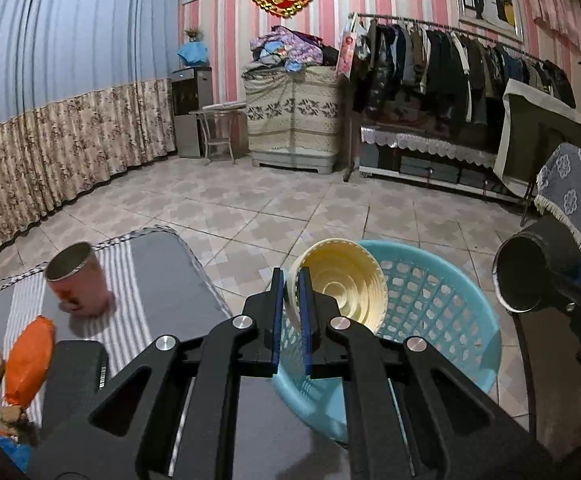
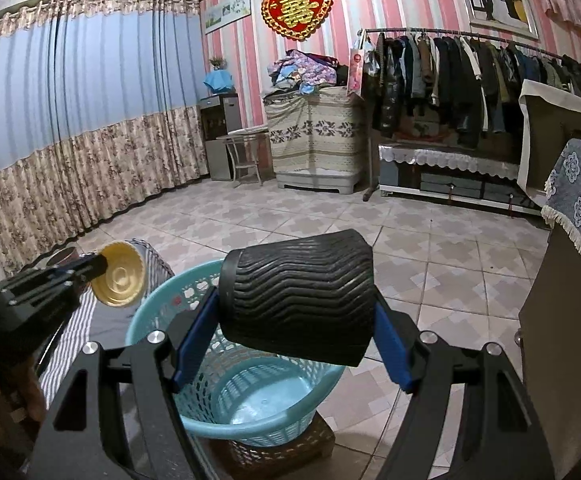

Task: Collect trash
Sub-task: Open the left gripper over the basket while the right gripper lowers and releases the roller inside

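over the blue basket (image 2: 250, 400), l gripper (image 1: 291, 292) is clamped on the rim of a cream ribbed cup (image 1: 342, 280) w/ its mouth tipped sideways, r gripper (image 2: 296, 332) squeezing a black ribbed cup (image 2: 298, 296) lying crosswise betw its pads.

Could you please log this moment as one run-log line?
left gripper: shut on cream cup rim | right gripper: shut on black ribbed cup | both above blue basket

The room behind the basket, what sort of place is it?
Probably a lived-in bedroom or living room at home: a full clothes rack, long curtains and a tiled floor.
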The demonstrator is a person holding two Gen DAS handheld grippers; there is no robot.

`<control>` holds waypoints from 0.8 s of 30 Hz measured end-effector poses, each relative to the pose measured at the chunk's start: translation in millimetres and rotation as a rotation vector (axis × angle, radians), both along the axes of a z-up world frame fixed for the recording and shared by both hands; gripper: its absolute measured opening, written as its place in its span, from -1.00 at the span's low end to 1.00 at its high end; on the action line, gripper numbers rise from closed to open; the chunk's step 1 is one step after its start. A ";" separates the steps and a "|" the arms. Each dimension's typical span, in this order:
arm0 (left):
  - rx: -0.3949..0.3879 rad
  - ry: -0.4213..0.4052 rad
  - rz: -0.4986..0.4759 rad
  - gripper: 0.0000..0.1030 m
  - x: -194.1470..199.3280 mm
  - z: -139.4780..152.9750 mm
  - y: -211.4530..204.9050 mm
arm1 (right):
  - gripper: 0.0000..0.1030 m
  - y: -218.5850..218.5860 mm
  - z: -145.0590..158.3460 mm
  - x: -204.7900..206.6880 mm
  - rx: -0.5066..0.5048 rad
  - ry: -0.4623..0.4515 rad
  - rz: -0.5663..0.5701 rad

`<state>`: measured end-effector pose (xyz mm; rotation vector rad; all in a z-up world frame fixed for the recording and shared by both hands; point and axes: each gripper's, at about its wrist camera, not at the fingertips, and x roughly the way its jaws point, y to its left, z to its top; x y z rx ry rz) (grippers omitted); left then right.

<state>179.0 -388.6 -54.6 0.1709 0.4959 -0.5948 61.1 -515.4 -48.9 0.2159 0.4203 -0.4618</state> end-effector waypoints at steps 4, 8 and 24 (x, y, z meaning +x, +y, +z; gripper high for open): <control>0.027 0.029 -0.020 -0.87 10.1 -14.5 -18.1 | 0.39 -4.0 -1.7 1.7 0.006 0.010 -0.004; 0.043 0.044 -0.029 -0.77 16.6 -23.1 -25.4 | 0.39 -3.6 -3.7 3.8 0.006 0.023 -0.003; 0.066 -0.108 0.185 0.62 16.0 8.4 43.4 | 0.39 2.8 -19.5 38.6 0.033 0.070 0.038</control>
